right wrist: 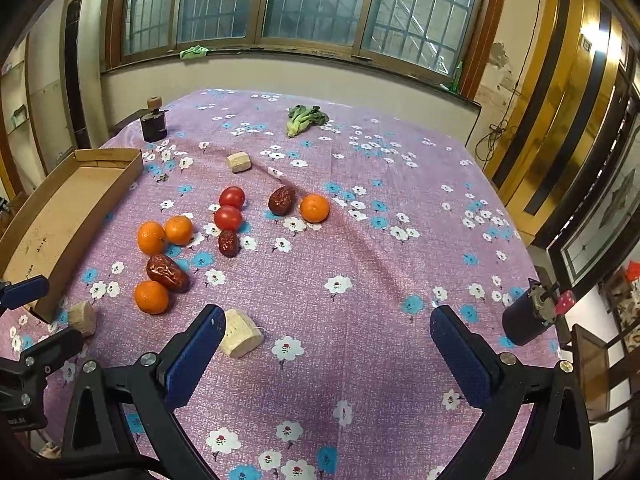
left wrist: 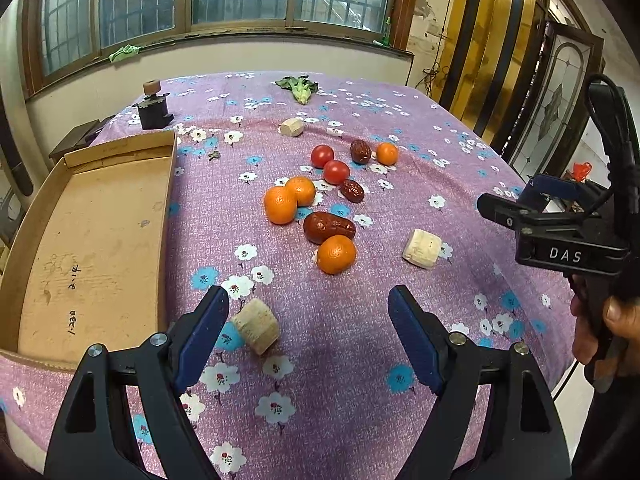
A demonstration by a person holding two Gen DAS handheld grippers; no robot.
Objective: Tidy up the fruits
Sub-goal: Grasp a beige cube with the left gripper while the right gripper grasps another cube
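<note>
Across the top of my view runs a barred window in a brown wooden frame. Gold-and-black panelling fills the upper right, beside a cream wall

The cardboard tray runs off the left edge; its near corner is hidden.

Scattered fruits, cardboard tray, wide-apart left hand-held gripper

A lived-in home room — floral tablecloth, barred windows, stained-glass door.
</note>
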